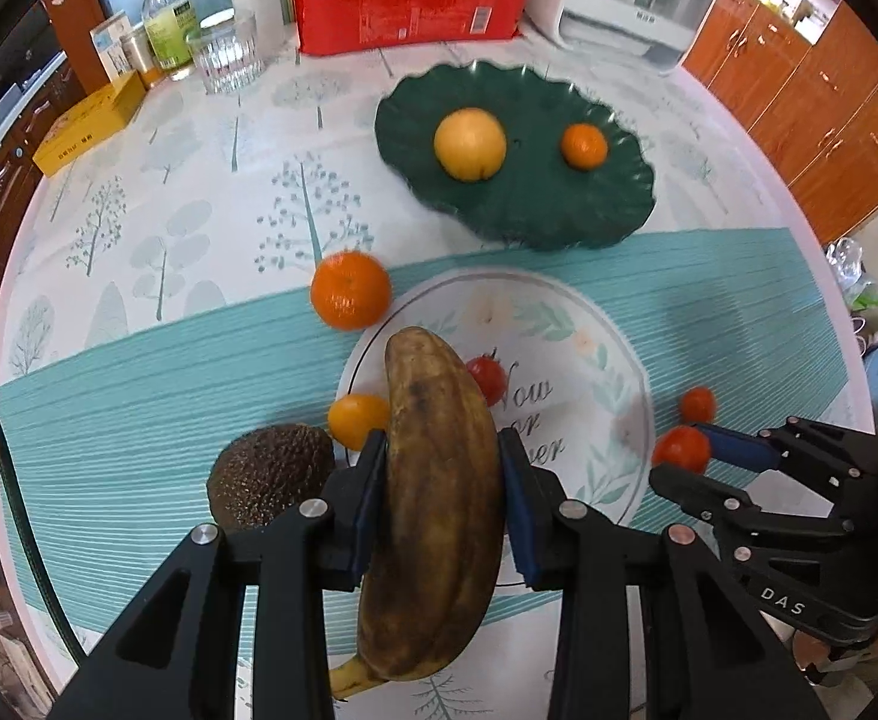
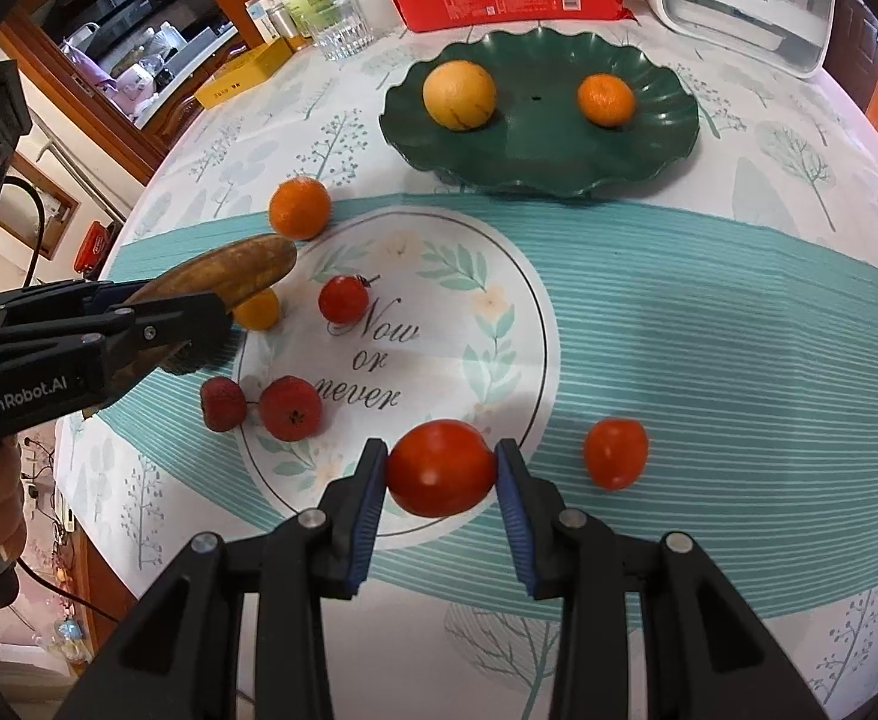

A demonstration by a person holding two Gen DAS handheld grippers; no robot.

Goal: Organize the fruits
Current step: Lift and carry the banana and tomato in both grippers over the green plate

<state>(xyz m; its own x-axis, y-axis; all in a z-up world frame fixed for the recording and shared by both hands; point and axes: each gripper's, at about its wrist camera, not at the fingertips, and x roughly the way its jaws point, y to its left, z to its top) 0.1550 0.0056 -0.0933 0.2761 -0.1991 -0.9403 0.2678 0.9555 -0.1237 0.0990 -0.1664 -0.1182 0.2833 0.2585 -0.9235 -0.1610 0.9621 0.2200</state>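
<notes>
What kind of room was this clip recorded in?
Most likely a home kitchen or dining area: a table under a tree-print tablecloth, wooden cabinets alongside, and a drinking glass and bottle at the back.

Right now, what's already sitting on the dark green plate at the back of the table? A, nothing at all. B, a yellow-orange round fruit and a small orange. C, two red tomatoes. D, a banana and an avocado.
B: the green plate holds a yellow-orange round fruit and a small orange, while the banana is clamped in the left gripper and a tomato sits between the right gripper's fingers.
</notes>
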